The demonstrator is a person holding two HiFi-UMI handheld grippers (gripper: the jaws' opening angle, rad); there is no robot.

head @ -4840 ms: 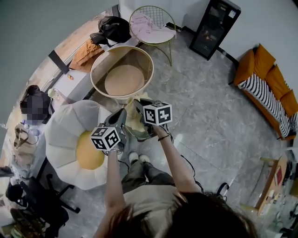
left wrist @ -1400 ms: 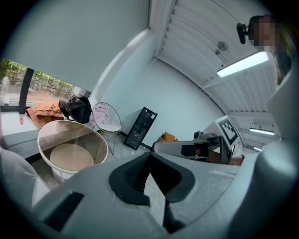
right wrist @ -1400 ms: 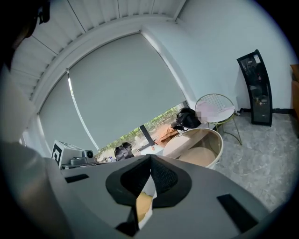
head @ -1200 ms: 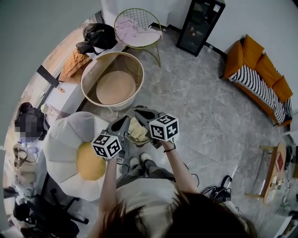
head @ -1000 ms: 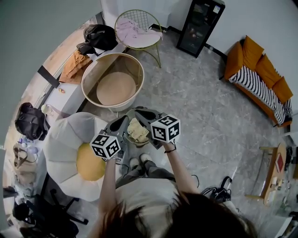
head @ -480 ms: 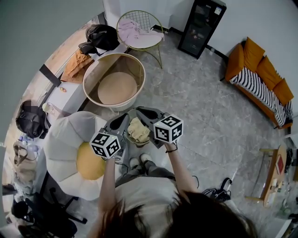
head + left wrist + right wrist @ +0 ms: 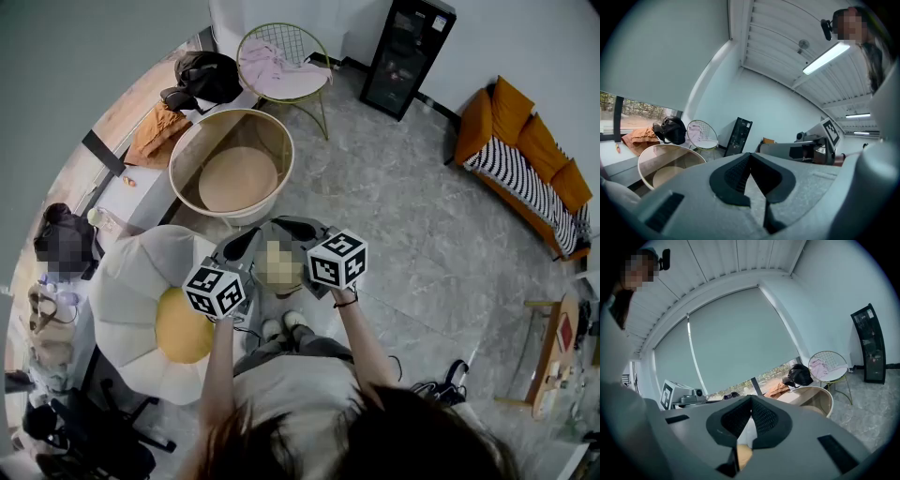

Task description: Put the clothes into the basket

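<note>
Basket (image 7: 264,137) mouth-up; cloth (image 7: 744,456) in right tool (image 7: 751,398)

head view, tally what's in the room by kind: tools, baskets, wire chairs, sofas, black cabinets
tool: 2 (left tool, right tool)
basket: 1
wire chair: 1
sofa: 1
black cabinet: 1
total: 6

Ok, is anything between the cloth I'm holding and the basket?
Nothing visible. The pale yellow cloth in the jaws of the right gripper hangs just short of the round beige basket, with only grey floor between.
</note>
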